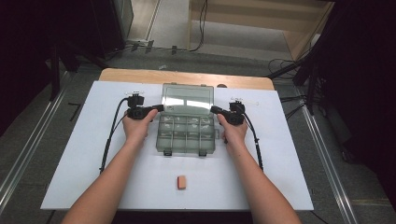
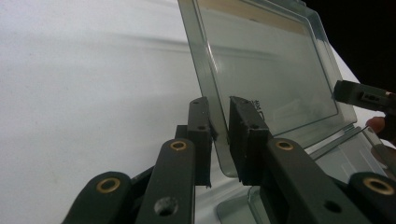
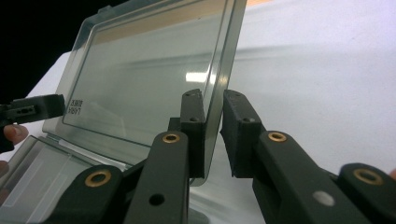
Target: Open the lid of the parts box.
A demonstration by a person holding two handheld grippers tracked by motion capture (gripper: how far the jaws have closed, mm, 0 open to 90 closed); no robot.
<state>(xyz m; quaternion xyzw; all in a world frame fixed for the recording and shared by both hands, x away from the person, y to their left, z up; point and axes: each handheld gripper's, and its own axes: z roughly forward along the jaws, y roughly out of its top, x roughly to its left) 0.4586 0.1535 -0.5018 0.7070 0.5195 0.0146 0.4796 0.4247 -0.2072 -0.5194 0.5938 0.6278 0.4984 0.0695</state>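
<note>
A clear plastic compartment box [image 1: 187, 135] sits mid-table with its lid [image 1: 187, 99] swung up and leaning back. My left gripper [image 1: 161, 108] is at the lid's left edge and my right gripper [image 1: 213, 109] at its right edge. In the left gripper view, the left gripper [image 2: 219, 101] has the lid's [image 2: 271, 60] rim between its jaws, pads against it. The right gripper view shows the same: right gripper [image 3: 212, 94] pinching the lid's [image 3: 149, 79] side rim. Each view shows the other gripper across the lid, the right gripper [image 2: 362, 95] and the left gripper [image 3: 32, 108].
A small orange block [image 1: 181, 182] lies on the white tabletop [image 1: 93, 154] near the front edge, between my forearms. Cables trail from both grippers along the table. The box's front latches face me. Dark floor and rails surround the table.
</note>
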